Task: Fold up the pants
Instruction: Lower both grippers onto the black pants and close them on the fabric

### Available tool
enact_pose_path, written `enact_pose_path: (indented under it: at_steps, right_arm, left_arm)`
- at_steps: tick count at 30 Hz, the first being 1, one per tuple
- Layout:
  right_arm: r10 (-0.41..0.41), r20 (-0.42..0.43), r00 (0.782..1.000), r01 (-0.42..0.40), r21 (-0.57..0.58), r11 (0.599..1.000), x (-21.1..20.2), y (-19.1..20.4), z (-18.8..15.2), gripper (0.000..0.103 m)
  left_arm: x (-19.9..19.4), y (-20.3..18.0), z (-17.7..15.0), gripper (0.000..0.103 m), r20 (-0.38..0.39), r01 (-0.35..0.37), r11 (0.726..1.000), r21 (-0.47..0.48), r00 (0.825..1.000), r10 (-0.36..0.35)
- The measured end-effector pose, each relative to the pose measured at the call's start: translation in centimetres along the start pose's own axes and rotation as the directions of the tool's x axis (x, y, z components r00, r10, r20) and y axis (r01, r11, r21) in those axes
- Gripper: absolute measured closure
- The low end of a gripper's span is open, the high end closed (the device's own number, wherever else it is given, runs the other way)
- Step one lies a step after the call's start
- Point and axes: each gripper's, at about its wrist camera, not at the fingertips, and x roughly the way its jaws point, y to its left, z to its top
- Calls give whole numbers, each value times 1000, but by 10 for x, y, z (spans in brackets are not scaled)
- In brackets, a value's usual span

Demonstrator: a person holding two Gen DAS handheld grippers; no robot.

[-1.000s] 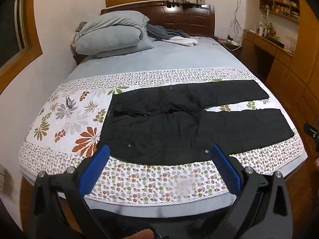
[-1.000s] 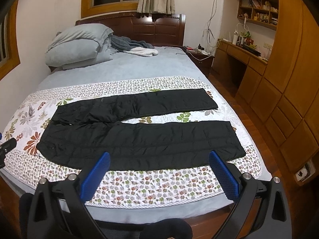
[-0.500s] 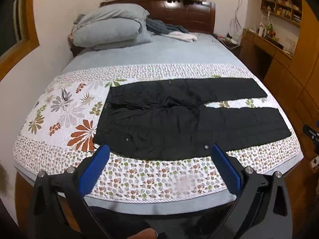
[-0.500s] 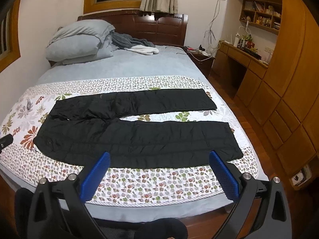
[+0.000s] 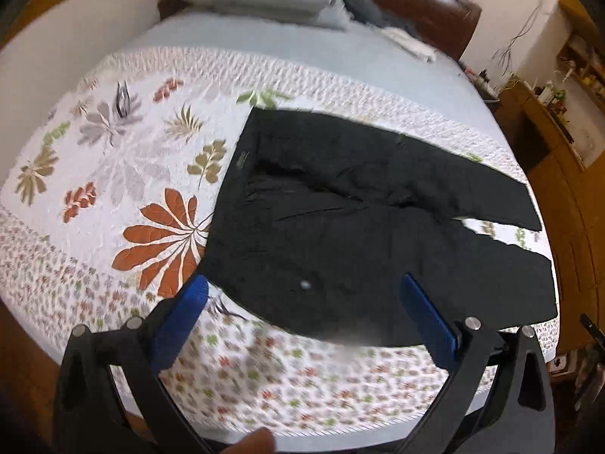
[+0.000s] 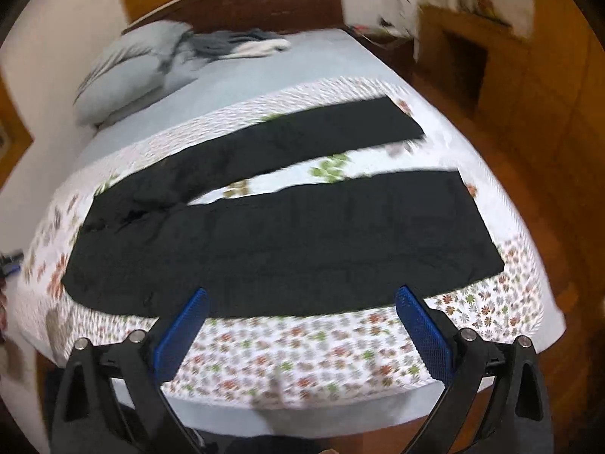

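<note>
Both tools are brought lower toward the flat black quilted pants [image 5: 378, 234] since before; left tool [image 5: 302, 295] and right tool [image 6: 302, 302] are held spread wide, empty, for grasping

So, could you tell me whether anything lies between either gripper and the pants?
Nothing visible does. The pants lie flat on the floral quilt, with only bare quilt between them and the open left gripper and right gripper.
</note>
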Motion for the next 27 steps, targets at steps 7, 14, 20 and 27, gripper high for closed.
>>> enact_pose_path:
  at_steps: [7,14,20,27]
  right_arm:
    - [100,-90,991,-70,289,955,48,-105,21,3]
    - [206,-60,977,-136,569,811,86,-196,16,3]
    - [280,7,960,-203,707,677,114,-239,5,3]
    - [273,13,962,-197,724,661,114,-247,-2,3]
  left_arm:
    - [76,47,13,2,-125,34,997,-62,991,-41]
    - [128,84,12,2,-229,-55,988,-143,973,21]
    - [160,91,3,2,-281,-13,977,-213,959,-48]
    - [154,95,-4,6,-251,-7,968,-251,966,-58]
